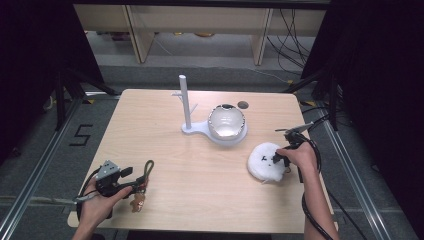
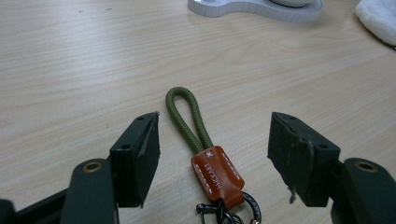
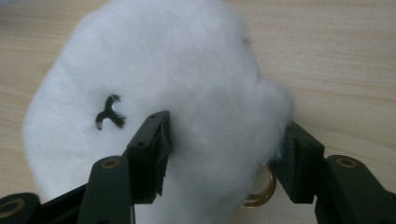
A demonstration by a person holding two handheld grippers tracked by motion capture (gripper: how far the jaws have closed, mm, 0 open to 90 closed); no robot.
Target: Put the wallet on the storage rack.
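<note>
While the left hand (image 1: pixel 95 205) rests at the table's (image 1: pixel 200 165) near left corner in the high view, its gripper (image 1: pixel 131 180) lies low over a keychain (image 1: pixel 142 185) with a green loop, pointing right. Across the table, near the right edge, the right hand (image 1: pixel 302 157) holds the right gripper (image 1: pixel 276 159) against a white fluffy ball (image 1: pixel 265 161). Between and beyond them, a white stand (image 1: pixel 200 128) with an upright post carries a shiny dome (image 1: pixel 226 121); a small dark hole (image 1: pixel 243 104) marks the table just past it.

From the left gripper view, the jaws stand wide apart, one on each side of the keychain (image 2: pixel 205 154), touching nothing. Its green cord loop (image 2: pixel 187 116) points away, the orange leather tab (image 2: pixel 217 173) lies between the jaws, and dark metal rings (image 2: pixel 224 214) sit at the bottom edge. The stand's base (image 2: pixel 252 7) and a bit of the ball (image 2: pixel 380 18) show at the top.

From the right gripper view, the jaws are partly apart and pressed into the ball (image 3: pixel 187 93) on both sides, gripping its near part. A small black stitched mark (image 3: pixel 109 112) sits on the fur at left, and a gold ring (image 3: pixel 261 189) peeks out beside the right-hand jaw.
</note>
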